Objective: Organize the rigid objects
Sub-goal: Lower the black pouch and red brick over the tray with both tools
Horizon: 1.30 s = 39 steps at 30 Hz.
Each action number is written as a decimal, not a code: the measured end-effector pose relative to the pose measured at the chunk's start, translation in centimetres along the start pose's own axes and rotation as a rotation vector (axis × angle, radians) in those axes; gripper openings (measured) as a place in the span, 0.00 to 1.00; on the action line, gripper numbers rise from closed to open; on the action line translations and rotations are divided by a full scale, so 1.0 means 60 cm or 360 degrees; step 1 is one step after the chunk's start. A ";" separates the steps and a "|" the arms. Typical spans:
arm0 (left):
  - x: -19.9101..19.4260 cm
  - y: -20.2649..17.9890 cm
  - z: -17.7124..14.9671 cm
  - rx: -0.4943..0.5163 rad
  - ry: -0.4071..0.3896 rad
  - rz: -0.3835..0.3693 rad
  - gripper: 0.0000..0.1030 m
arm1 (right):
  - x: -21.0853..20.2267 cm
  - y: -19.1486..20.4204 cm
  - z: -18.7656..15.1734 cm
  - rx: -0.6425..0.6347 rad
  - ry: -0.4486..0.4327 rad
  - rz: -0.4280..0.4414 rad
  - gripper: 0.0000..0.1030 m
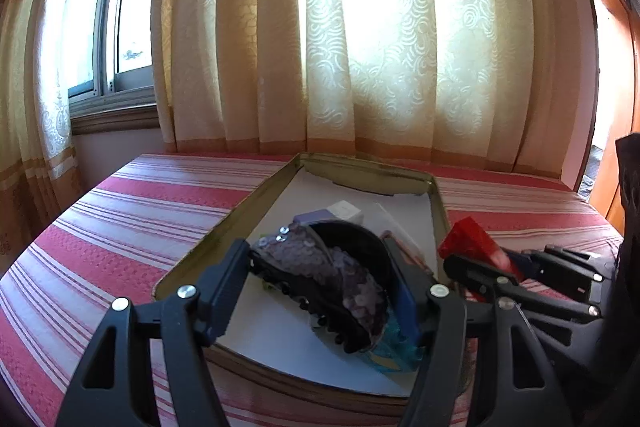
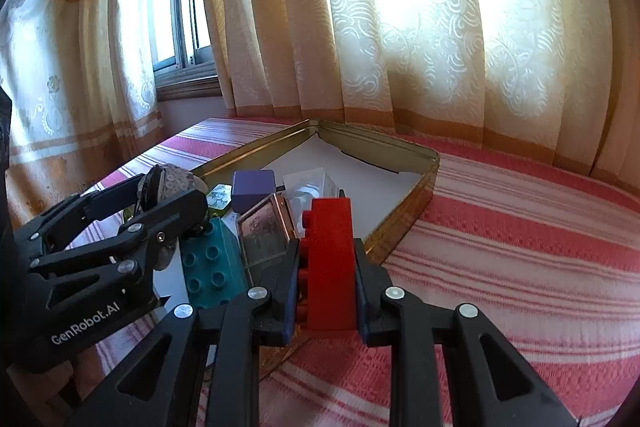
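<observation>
On the striped bedspread (image 2: pixel 500 227), the gold tin tray (image 1: pixel 224 223) holds a teal brick (image 2: pixel 212 263) and purple box (image 2: pixel 253 189) toward twelve o'clock. The left gripper (image 1: pixel 320 275), tilted downward, clamps a stiff sequinned hair claw (image 1: pixel 328 279); the right gripper (image 2: pixel 328 263), at three o'clock, pinches a light, rigid red brick (image 2: pixel 330 259) by its flat sides
</observation>
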<state>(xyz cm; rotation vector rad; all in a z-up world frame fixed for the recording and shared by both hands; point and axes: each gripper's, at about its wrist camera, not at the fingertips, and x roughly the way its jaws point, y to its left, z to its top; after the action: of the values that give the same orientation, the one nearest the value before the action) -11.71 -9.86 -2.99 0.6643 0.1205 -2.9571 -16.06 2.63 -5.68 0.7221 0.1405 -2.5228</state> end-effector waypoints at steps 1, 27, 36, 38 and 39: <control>0.001 0.001 0.001 0.0010 -0.0002 0.0007 0.64 | 0.005 0.000 0.003 -0.0008 0.0005 -0.0002 0.24; 0.062 0.057 0.054 0.0056 0.0119 0.0065 0.64 | 0.069 0.004 0.098 -0.0048 0.0058 0.0075 0.24; 0.078 0.050 0.050 0.0083 0.0221 0.0047 0.64 | 0.101 0.013 0.115 -0.0067 0.0127 0.0101 0.24; 0.080 0.049 0.048 0.0087 0.0234 0.0050 0.64 | 0.106 0.011 0.114 -0.0060 0.0138 0.0099 0.24; 0.081 0.049 0.047 0.0089 0.0239 0.0050 0.64 | 0.109 0.010 0.113 -0.0057 0.0143 0.0097 0.24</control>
<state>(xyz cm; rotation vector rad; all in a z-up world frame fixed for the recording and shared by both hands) -16.90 -13.48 -2.67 0.8872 0.0398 -2.8877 -23.69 -2.33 -3.27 0.8138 0.1912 -2.4250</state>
